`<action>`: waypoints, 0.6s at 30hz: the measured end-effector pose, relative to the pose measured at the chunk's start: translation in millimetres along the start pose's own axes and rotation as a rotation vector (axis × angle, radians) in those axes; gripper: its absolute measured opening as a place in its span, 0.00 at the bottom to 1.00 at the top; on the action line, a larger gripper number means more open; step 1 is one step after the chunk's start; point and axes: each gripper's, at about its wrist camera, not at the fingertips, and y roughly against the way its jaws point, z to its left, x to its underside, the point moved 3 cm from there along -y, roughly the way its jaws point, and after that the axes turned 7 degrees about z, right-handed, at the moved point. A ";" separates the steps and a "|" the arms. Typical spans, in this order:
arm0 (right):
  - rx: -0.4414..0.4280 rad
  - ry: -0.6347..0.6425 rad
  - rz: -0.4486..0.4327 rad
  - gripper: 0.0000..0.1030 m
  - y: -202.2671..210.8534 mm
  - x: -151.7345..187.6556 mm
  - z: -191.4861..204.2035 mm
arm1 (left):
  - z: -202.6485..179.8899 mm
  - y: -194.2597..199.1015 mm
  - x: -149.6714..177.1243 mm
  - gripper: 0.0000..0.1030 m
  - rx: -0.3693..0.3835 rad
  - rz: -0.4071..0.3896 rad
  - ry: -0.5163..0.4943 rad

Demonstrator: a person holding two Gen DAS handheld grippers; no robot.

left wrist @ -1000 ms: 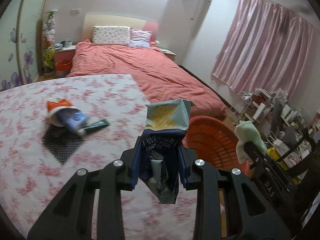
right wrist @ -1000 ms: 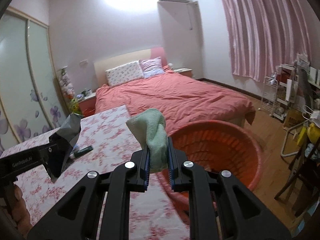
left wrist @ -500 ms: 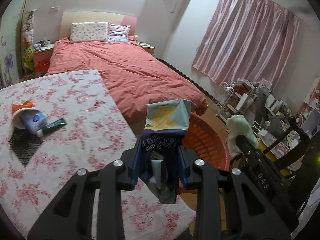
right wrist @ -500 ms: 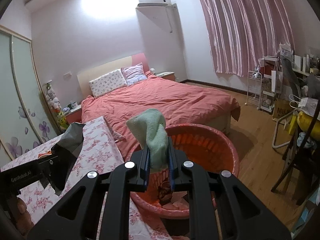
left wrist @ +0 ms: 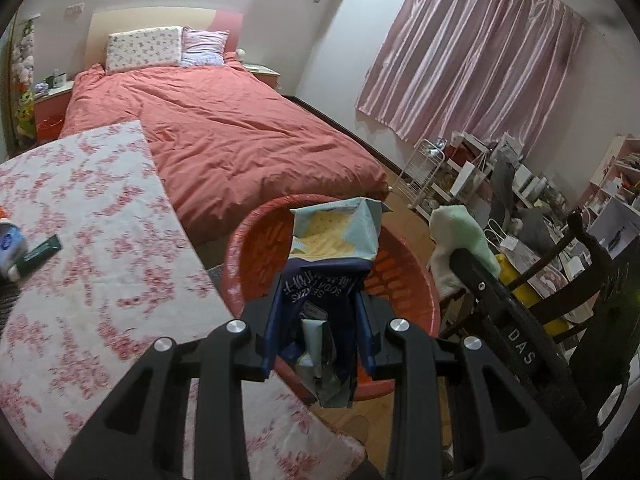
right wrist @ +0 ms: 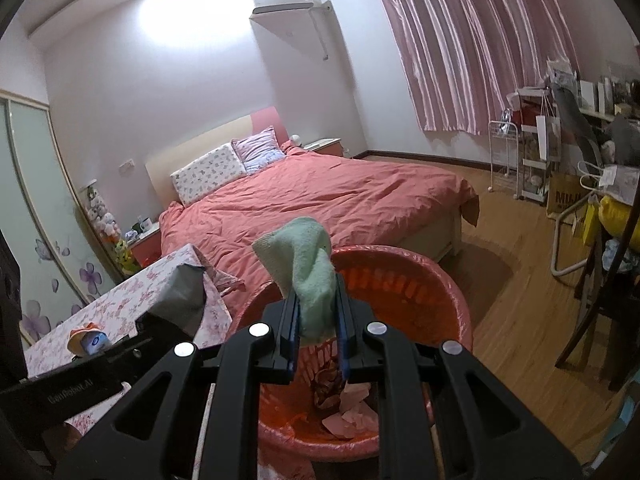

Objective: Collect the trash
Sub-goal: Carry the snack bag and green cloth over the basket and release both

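In the left wrist view, the left gripper (left wrist: 318, 328) fills the lower centre of the frame, its two blue pads clamped on a dark blue and pale blue snack bag (left wrist: 334, 264) that stands up between them, its open top toward the middle of the frame. Right behind the bag sits the orange laundry-style basket (left wrist: 256, 256) on the floor — the bag is in front of its opening. A table with a pink floral cloth (left wrist: 88, 240) takes the left side; at its left edge lie a dark green tube (left wrist: 38, 256) and a blue-and-white container (left wrist: 10, 242), touching each other. To the right, the right gripper (left wrist: 464, 256) reaches in from the lower right with a pale green cloth (left wrist: 460, 232) in its tip. A bed with a coral duvet (left wrist: 224, 132) spans the upper middle, pink curtains (left wrist: 472, 76) the upper right.

In the right wrist view, the right gripper (right wrist: 317, 320) sits at lower centre, jaws pressed together on the pale green cloth (right wrist: 308, 264), which pokes up above them. The orange basket (right wrist: 432, 300) lies directly behind and below, with crumpled pink paper (right wrist: 352, 412) and a brownish wrapper (right wrist: 326, 380) at its bottom. At lower left the left gripper (right wrist: 160, 324) shows side-on, the grey back of the snack bag (right wrist: 180, 300) in its tip, over the edge of the floral table (right wrist: 132, 300).
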 end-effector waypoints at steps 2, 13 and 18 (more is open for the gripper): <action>-0.003 -0.009 0.003 0.14 -3.0 -1.8 -3.2 | -3.3 -10.5 -2.1 0.31 0.005 0.010 -0.006; -0.055 -0.111 0.082 0.31 -31.3 -3.5 -25.2 | -1.1 -65.1 -7.2 0.48 -0.011 0.096 0.005; -0.041 -0.135 0.108 0.40 -31.4 4.1 -29.5 | 17.5 -75.8 -2.9 0.51 -0.036 0.138 0.036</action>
